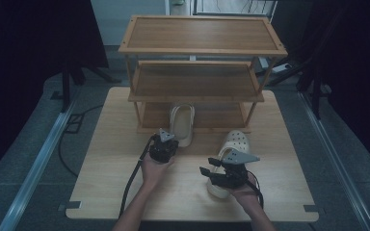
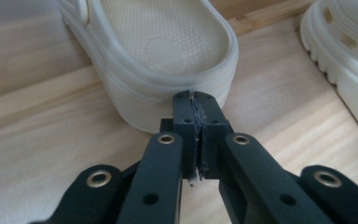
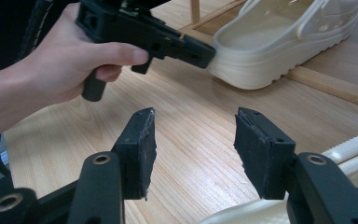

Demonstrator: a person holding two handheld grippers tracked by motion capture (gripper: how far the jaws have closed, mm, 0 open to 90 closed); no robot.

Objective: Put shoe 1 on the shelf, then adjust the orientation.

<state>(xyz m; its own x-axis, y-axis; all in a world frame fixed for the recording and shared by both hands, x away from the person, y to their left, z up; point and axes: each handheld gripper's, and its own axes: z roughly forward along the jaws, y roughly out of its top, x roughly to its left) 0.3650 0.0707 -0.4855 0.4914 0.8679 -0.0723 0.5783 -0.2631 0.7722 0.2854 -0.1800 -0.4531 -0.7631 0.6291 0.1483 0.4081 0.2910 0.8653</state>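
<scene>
So I've got a gripper in each hand at a light wooden table (image 1: 115,159), with a three-tier wooden shoe rack (image 1: 202,48) standing at the far side of it. From the high view my left gripper (image 1: 163,146) sits right at the heel of a cream clog (image 1: 182,122) whose toe end is tucked into the bottom tier of the rack. The second cream clog (image 1: 231,149) lies out on the table to the right, and my right gripper (image 1: 211,174) is over its near end.

The high view is too dim and small to say much about the jaws, but the gripper views sort that out. In the left gripper view my jaws are pressed together with nothing between the pads, and their tips are touching or just about touching the rounded heel wall of the rack clog (image 2: 168,51). You can see the textured footbed there too, and the ridged sole of the other clog (image 2: 340,56) off to the right.

The right gripper view gives the side angle: my left hand (image 3: 70,65) wrapped around the left gripper (image 3: 200,53), its nose against the heel of the rack clog (image 3: 284,42), with the heel end hanging out past the rack's front rail. The right gripper (image 3: 193,149) has its jaws spread wide over bare table, holding nothing. A pale curved bit of the second clog (image 3: 349,149) peeks in at the lower right.
</scene>
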